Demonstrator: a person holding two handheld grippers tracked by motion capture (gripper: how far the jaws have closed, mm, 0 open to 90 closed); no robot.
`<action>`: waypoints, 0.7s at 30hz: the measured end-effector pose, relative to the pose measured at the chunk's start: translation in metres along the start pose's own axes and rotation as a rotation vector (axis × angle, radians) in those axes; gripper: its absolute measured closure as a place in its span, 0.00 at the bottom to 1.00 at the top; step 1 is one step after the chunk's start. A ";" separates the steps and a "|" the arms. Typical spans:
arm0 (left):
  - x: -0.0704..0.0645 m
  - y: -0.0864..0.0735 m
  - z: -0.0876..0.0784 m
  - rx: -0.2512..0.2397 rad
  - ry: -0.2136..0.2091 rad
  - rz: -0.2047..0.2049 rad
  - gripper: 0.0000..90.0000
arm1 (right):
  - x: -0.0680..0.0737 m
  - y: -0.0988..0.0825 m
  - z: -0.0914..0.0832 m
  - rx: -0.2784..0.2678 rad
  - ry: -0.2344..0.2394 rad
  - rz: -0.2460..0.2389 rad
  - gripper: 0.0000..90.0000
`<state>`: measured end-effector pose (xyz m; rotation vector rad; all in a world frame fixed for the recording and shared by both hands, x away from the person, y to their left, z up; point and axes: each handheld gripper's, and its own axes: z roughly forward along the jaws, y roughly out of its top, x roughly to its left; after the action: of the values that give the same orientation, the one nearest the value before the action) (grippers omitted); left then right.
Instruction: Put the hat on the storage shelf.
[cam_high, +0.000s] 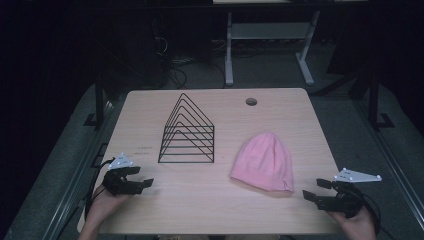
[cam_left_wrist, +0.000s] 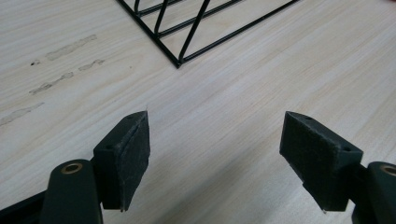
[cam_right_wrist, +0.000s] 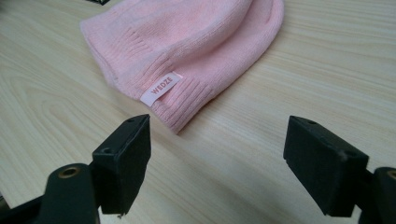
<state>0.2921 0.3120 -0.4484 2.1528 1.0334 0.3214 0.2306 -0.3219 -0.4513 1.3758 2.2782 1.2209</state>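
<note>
A pink knitted beanie (cam_high: 264, 161) lies flat on the wooden table (cam_high: 215, 205), right of centre. In the right gripper view the beanie (cam_right_wrist: 187, 46) shows a small label at its ribbed brim, whose corner lies just ahead of the jaws. My right gripper (cam_high: 313, 189) rests near the table's front right corner, open and empty, a short way right of the beanie. My right gripper (cam_right_wrist: 217, 140) has bare wood between its pads. At the front left, my left gripper (cam_high: 142, 177) is open and empty. In its own view my left gripper (cam_left_wrist: 215, 135) points at the corner of a black wire rack (cam_left_wrist: 187, 32).
The black wire rack (cam_high: 187, 131), a row of triangular frames, stands upright at the table's middle. A round cable hole (cam_high: 251, 101) sits near the far edge. Beyond the table are a dark floor, cables and white desk legs (cam_high: 229, 50).
</note>
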 end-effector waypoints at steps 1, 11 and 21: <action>-0.001 0.000 0.001 -0.001 -0.003 -0.009 0.27 | 0.000 0.000 0.000 0.002 0.003 0.003 0.24; 0.001 0.000 0.003 0.003 -0.009 0.002 0.27 | 0.004 0.013 0.001 0.017 0.021 -0.017 0.22; 0.003 0.000 0.003 -0.002 -0.008 -0.018 0.27 | 0.003 0.034 0.004 0.021 0.039 -0.041 0.21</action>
<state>0.2955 0.3129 -0.4514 2.1406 1.0465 0.3048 0.2528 -0.3095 -0.4275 1.3172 2.3401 1.2254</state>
